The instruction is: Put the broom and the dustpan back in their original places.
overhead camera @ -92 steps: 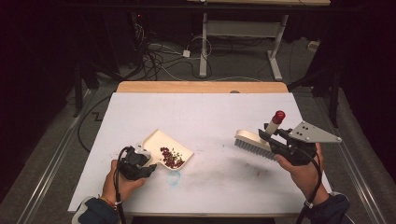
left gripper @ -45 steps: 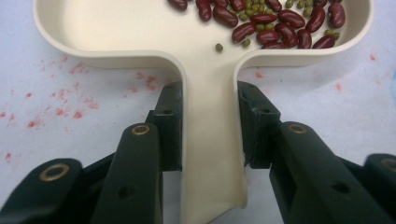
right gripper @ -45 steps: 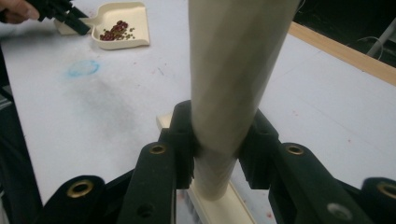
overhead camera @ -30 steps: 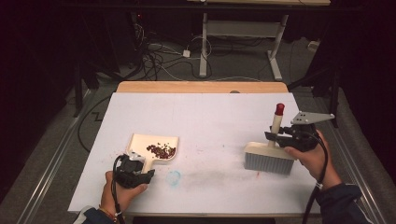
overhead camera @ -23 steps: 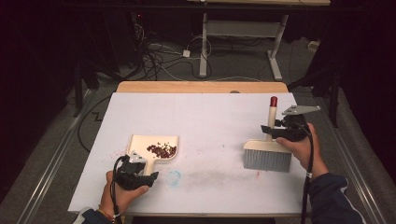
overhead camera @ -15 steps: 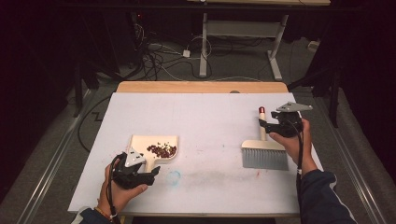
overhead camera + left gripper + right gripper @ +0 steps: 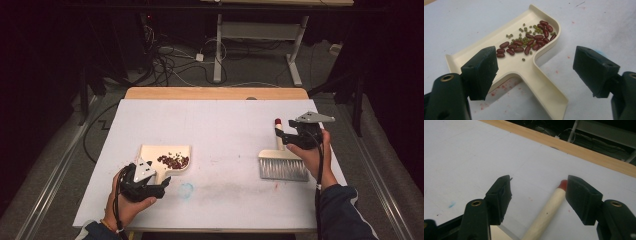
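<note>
A cream dustpan [image 7: 524, 65] holds red beans [image 7: 529, 45]. Its handle lies between the left tool's [image 7: 534, 72] just-opened jaws, untouched. The brush [image 7: 281, 162] handle lies free between the right tool's [image 7: 537, 192] just-opened jaws.

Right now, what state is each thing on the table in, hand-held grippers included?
Dustpan: flat on the table, released, loaded.
Beans: red and green, heaped in the dustpan's back corner.
Brush: lying on the table, bristles toward the person, released.
Left hand-held gripper: jaws just opened, straddling the dustpan handle without touching.
Right hand-held gripper: jaws just opened, brush handle loose between them.
</note>
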The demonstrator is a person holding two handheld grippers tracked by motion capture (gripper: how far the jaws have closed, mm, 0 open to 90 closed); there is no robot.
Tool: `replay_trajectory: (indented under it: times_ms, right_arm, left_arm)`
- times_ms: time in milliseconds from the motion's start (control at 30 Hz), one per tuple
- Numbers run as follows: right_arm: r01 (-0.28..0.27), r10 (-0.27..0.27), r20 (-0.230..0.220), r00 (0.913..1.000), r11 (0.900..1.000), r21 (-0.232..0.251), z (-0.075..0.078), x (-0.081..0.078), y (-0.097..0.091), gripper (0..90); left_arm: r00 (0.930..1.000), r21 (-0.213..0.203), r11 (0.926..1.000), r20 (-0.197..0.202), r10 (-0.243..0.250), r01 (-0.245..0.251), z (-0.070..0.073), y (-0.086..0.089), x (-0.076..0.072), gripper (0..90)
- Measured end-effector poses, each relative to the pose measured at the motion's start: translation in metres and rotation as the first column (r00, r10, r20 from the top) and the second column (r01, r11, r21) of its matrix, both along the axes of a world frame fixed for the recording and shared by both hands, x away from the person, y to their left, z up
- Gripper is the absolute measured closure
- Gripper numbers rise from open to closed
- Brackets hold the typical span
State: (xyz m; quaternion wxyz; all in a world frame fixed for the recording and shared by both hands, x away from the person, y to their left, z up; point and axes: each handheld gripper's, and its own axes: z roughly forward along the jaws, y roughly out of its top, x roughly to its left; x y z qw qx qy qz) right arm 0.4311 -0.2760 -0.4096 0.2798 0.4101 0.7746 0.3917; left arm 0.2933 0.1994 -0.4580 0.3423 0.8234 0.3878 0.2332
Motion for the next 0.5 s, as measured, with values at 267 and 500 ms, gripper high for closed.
replay_trajectory:
  times_ms: [267,500]
  right_arm:
    - [0.041,-0.043,0.042,0.9982,0.9982,0.043,0.004,-0.007,0.001,23.7]
    - [0.013,-0.020,0.070,0.9973,0.9950,0.099,0.013,-0.016,0.001,20.1]
  left_arm:
    - [0.9982,0.004,0.9994,0.049,-0.035,0.035,-0.001,-0.007,-0.007,19.8]
    - [0.9960,0.004,0.9982,0.067,-0.060,0.060,-0.001,-0.010,-0.009,19.7]
